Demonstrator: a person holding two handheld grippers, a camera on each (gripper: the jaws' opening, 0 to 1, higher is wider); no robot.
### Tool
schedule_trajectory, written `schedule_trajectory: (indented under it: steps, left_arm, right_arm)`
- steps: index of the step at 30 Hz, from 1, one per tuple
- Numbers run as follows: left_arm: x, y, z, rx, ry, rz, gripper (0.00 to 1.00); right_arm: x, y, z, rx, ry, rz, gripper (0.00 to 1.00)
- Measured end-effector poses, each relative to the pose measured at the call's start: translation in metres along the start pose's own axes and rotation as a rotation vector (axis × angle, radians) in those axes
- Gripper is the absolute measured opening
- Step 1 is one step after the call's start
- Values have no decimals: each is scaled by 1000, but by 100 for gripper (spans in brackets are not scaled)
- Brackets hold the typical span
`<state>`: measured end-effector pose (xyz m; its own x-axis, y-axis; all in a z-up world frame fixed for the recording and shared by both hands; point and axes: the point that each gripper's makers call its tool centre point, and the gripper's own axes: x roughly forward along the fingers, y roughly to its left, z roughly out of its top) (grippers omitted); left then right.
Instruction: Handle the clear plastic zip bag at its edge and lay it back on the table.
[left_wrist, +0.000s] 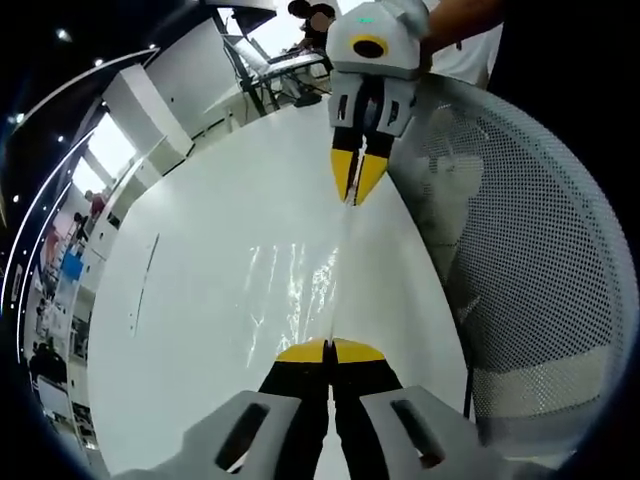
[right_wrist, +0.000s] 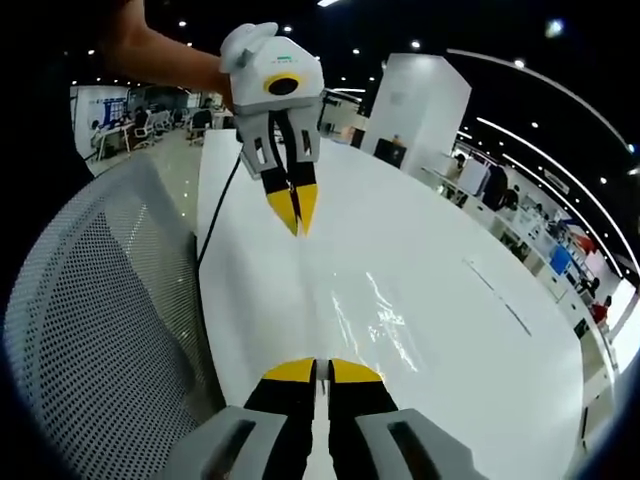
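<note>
Bag edge runs taut between both tools: the clear plastic zip bag (left_wrist: 300, 290) spreads over the white table (left_wrist: 190, 300), its long axis from 6 to 12 o'clock in the left gripper view. The left gripper (left_wrist: 329, 349) pinches the near end, the right gripper (left_wrist: 357, 180) the far end, jaws closed on it. A mesh chair (left_wrist: 520, 250) stands at 3 o'clock.

In the left gripper view, the left gripper (left_wrist: 329, 349) had its yellow-tipped jaws pressed together on the near edge of the clear plastic zip bag (left_wrist: 295, 290). The right gripper (left_wrist: 357, 182) pinched the far edge, jaws closed. The bag was stretched between them over the white table (left_wrist: 200, 250). A mesh chair back (left_wrist: 530, 270) stood right.
</note>
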<state>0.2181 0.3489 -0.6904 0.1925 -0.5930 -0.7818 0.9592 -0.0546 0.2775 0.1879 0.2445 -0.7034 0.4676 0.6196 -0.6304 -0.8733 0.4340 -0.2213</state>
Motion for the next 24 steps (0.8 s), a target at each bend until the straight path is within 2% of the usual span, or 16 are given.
schedule_trajectory:
  steps: [6,15,24]
  left_arm:
    - [2,-4,6,15,-16,-2,0]
    - [6,-8,9,31,-16,-8,0]
    - [6,-7,11,42,-14,3,0]
  right_arm:
    - [-3,0,5,40,-15,9,6]
    - [-11,-2,23,40,-43,37,13]
    - [-6,-12,38,16,-61,40,13]
